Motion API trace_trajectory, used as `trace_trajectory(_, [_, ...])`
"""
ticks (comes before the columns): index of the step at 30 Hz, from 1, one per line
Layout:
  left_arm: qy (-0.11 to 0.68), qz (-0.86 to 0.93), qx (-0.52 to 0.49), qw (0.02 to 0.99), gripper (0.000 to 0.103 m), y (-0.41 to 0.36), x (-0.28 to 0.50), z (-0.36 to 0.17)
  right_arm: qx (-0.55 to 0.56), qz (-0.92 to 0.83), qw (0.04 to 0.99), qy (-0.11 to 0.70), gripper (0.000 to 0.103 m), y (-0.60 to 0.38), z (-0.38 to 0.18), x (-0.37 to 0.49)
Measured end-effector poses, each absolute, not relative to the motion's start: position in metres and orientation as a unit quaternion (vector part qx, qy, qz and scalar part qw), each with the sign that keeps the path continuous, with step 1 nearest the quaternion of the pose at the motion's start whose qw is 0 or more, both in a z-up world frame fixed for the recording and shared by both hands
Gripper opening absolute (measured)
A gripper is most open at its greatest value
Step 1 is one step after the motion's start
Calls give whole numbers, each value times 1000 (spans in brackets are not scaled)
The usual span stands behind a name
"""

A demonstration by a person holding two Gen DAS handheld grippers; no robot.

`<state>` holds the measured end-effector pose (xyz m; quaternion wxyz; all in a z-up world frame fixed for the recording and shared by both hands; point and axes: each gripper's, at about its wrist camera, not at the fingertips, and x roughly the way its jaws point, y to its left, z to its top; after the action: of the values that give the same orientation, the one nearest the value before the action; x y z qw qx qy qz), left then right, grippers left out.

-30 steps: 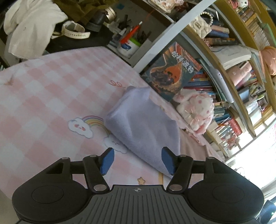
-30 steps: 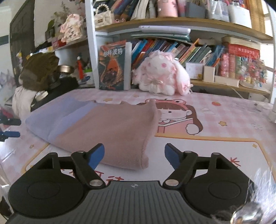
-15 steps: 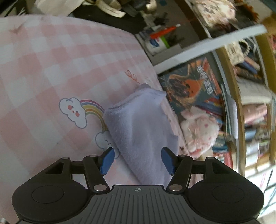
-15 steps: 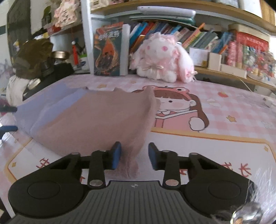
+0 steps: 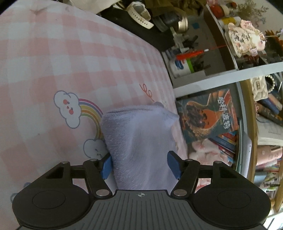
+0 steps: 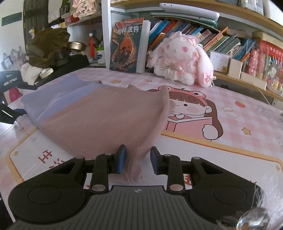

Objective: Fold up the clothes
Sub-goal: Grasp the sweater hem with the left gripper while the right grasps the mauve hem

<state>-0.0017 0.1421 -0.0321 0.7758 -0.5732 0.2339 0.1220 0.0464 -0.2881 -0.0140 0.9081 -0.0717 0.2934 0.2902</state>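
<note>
A folded fleece garment, lilac at one end (image 5: 139, 141) and dusty pink at the other (image 6: 106, 116), lies on the pink checked mat (image 5: 53, 62). My left gripper (image 5: 139, 164) is open, its blue pads on either side of the lilac end. My right gripper (image 6: 138, 159) has narrowed around the pink end's near corner; cloth sits between its pads, with a small gap still showing on the right side. The left gripper's black frame (image 6: 10, 99) shows at the far left of the right wrist view.
A white plush rabbit (image 6: 180, 60) and an upright book (image 6: 129, 46) stand at the mat's back edge, below shelves of books (image 6: 221, 40). A dark desk with a pen cup (image 5: 182, 65), a watch (image 5: 139, 14) and clutter borders the far left.
My left gripper moved forward until its open pads straddle the lilac end. My right gripper closed from wide open to narrow around the pink corner.
</note>
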Motion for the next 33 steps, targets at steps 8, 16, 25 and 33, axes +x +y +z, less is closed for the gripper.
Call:
trace_trajectory(8, [218,138,-567,782,66,139,5,-31,-78,305,901,299,28,-285,-16,44])
trace_trajectory(16, [210,124,-511,824,12,131,14,-31,-76,304,900,302,28,-285,-16,44])
trace_trajectory(25, [184,51,-396,898,15,117,15,-6,-71,301,899,311,28,-284,-15,46])
trace_trajectory(33, [204,65,-468,858,22,145,19,-32,-70,298,897,318,28,-282,-13,48])
